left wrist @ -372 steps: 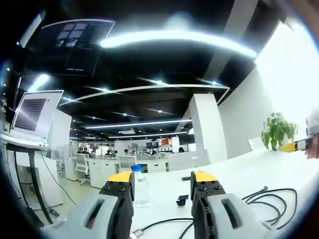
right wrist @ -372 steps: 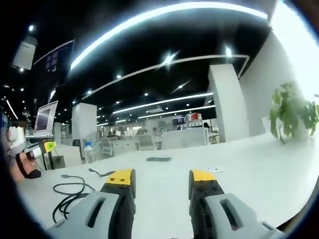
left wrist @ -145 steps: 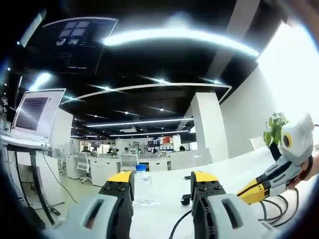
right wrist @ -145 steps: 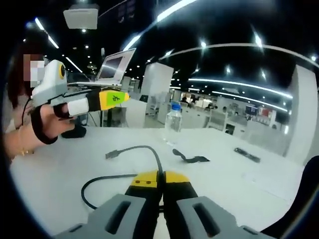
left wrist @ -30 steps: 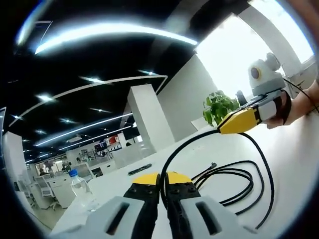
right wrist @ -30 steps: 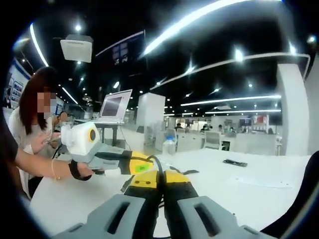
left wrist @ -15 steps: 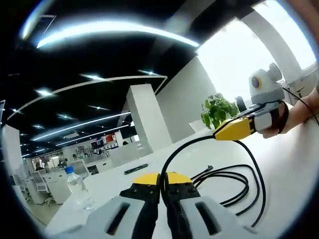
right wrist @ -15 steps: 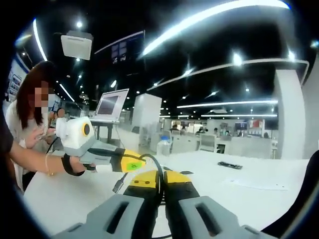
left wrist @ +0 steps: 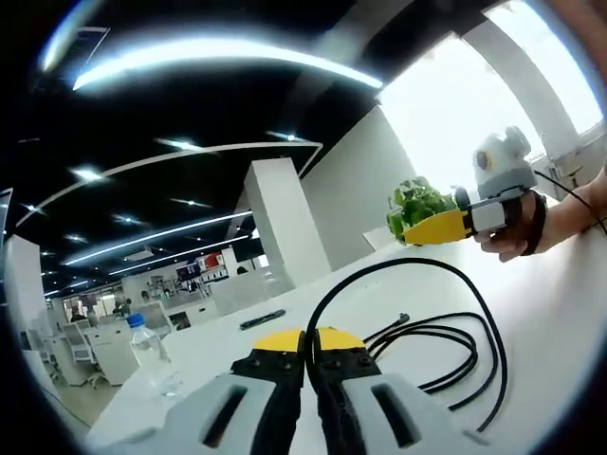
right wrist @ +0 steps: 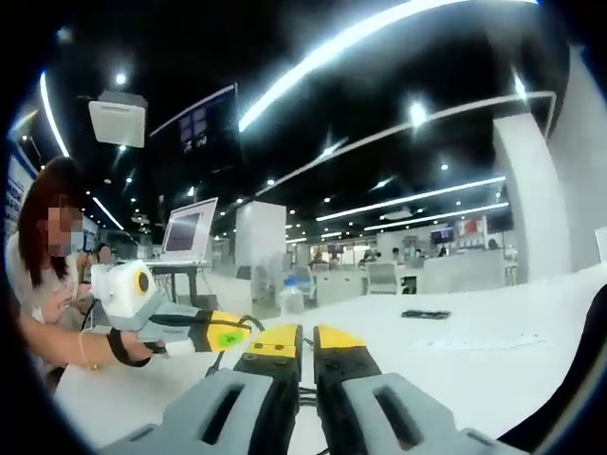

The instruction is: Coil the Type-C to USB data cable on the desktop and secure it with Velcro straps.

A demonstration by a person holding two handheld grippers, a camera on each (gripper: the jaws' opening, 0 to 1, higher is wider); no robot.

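Observation:
My left gripper point(left wrist: 305, 339) is shut on the black data cable point(left wrist: 494, 332). From the jaws the cable rises, arcs to the right and drops to loose loops on the white table point(left wrist: 555, 355). One plug end point(left wrist: 402, 319) lies beyond the loops. My right gripper point(left wrist: 408, 233), held in a hand, hangs just above the arc and apart from it. In the right gripper view my right gripper point(right wrist: 308, 334) has a narrow gap between its jaws and no cable in it. To its left is the left gripper point(right wrist: 245, 330), with the cable point(right wrist: 217, 359) hanging under its tip.
A water bottle point(left wrist: 152, 349) stands at the table's far left, also seen as the bottle point(right wrist: 289, 300). A flat dark object point(left wrist: 264, 320) lies further back. A potted plant point(left wrist: 417, 199) is behind the right gripper. A laptop point(right wrist: 186, 232) and a person point(right wrist: 47, 284) are at left.
My right gripper has come off the cable and lifted up and away. Its jaws have parted slightly. The cable arc now stands free from the left gripper to the table.

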